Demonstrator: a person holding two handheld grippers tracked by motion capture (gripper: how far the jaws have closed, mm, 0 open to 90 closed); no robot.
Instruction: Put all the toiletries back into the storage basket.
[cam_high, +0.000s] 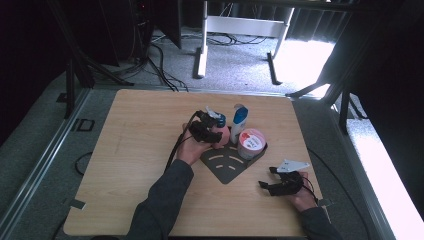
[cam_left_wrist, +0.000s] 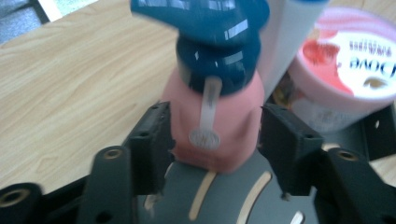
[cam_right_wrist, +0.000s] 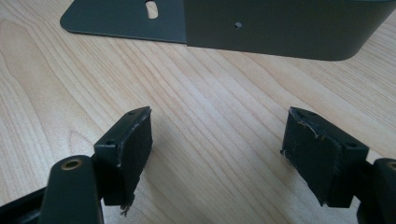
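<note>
A pink pump bottle (cam_high: 223, 136) with a dark blue pump head stands on the left part of a dark grey slotted rack (cam_high: 226, 169). My left gripper (cam_high: 215, 132) reaches it from the left, jaws on either side of its body. In the left gripper view the bottle (cam_left_wrist: 233, 121) sits between the pads of my left gripper (cam_left_wrist: 215, 137); the left pad is against it and a thin gap shows at the right pad. My right gripper (cam_high: 266, 177) rests on the table to the right of the rack, open with only bare wood in my right gripper (cam_right_wrist: 217, 140).
A white bottle with a blue cap (cam_high: 239, 121) and a round pink-and-white Dove tub (cam_high: 251, 142) stand on the rack just right of the pink bottle, and show close behind it as the white bottle (cam_left_wrist: 285, 42) and tub (cam_left_wrist: 355, 60). The rack's wall (cam_right_wrist: 261, 28) lies ahead of my right gripper.
</note>
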